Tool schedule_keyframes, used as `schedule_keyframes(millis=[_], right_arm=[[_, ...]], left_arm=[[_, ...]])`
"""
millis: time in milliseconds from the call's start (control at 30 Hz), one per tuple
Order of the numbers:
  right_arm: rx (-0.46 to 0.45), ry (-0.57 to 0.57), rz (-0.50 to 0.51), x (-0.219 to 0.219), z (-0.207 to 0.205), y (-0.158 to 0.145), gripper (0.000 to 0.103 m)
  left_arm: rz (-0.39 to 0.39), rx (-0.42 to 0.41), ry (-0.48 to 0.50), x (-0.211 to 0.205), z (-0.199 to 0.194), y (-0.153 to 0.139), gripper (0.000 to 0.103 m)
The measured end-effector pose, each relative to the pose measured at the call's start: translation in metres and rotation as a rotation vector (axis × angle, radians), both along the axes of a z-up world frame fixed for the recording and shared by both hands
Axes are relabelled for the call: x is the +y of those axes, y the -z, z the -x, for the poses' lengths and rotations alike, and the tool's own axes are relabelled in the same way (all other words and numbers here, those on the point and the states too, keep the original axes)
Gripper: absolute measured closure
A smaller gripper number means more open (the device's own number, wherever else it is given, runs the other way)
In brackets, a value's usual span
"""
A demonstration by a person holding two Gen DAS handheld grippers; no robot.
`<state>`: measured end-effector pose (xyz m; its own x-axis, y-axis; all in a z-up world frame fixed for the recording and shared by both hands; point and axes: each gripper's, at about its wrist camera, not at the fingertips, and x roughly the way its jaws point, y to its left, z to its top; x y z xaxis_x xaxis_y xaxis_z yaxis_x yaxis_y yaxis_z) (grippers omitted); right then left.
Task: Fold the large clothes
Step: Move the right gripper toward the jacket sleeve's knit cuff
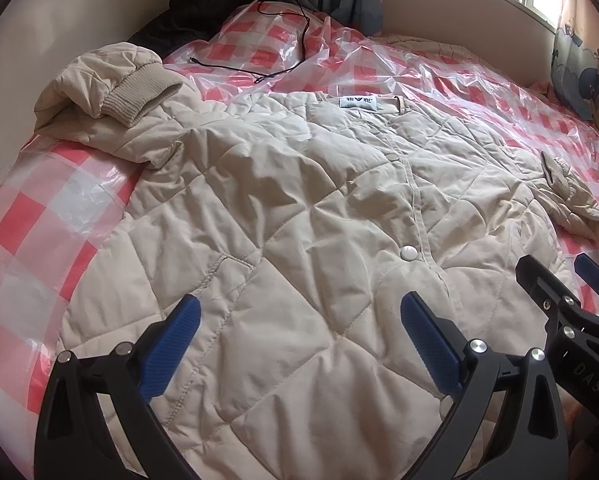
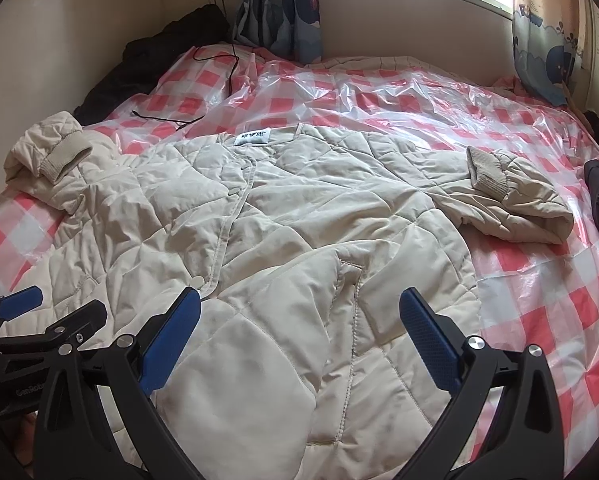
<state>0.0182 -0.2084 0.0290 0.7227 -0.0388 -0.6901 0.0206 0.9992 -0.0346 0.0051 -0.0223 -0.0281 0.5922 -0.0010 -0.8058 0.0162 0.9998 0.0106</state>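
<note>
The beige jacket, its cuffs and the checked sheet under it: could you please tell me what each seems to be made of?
Beige jacket: a smooth, matte woven shell, probably synthetic, padded; diamond quilting stitches and puffy creases show it.
Cuffs: ribbed knit, judging by the fine parallel ridges.
Checked sheet: thin glossy plastic film, apparently; it crinkles, glares under the window light and looks translucent.

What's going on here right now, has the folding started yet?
Not yet. A beige quilted jacket lies spread front-up on the checked plastic sheet, both sleeves bunched at its sides. The left gripper and right gripper hover open over its lower hem, holding nothing.
</note>
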Motion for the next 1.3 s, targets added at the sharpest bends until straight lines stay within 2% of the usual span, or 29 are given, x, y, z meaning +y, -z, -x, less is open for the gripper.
schedule_keyframes(millis=[467, 667, 767, 967, 1000, 1067, 1133, 1200, 1233, 1300], right_arm=[[0.005, 0.003, 0.003, 0.002, -0.003, 0.006, 0.007], [-0.032, 0.011, -0.030, -0.014, -0.002, 0.000, 0.007], [-0.052, 0.020, -0.013, -0.024, -0.002, -0.011, 0.007], [-0.084, 0.076, 0.039, -0.086, -0.020, -0.038, 0.007], [-0.077, 0.075, 0.085, -0.096, -0.026, -0.042, 0.007], [-0.089, 0.075, 0.243, -0.113, -0.045, -0.048, 0.007], [-0.015, 0.052, 0.299, -0.133, -0.074, -0.030, 0.007], [0.083, 0.020, 0.302, -0.154, -0.108, 0.007, 0.007], [0.126, 0.001, 0.339, -0.161, -0.124, 0.021, 0.007], [0.162, -0.001, 0.387, -0.173, -0.139, 0.035, 0.008]], left_arm=[[-0.002, 0.006, 0.005, -0.002, -0.001, 0.001, 0.007], [0.005, 0.015, 0.002, -0.005, -0.008, 0.002, 0.007], [0.014, 0.021, 0.000, -0.008, -0.013, 0.003, 0.007], [0.040, 0.034, -0.005, -0.012, -0.021, 0.005, 0.007], [0.041, 0.035, -0.005, -0.013, -0.021, 0.005, 0.007], [0.042, 0.040, 0.001, -0.015, -0.020, 0.006, 0.007], [0.037, 0.046, 0.011, -0.018, -0.021, 0.008, 0.007], [0.029, 0.048, 0.014, -0.019, -0.020, 0.008, 0.007], [0.029, 0.047, 0.013, -0.019, -0.020, 0.008, 0.007], [0.027, 0.047, 0.007, -0.020, -0.021, 0.009, 0.007]])
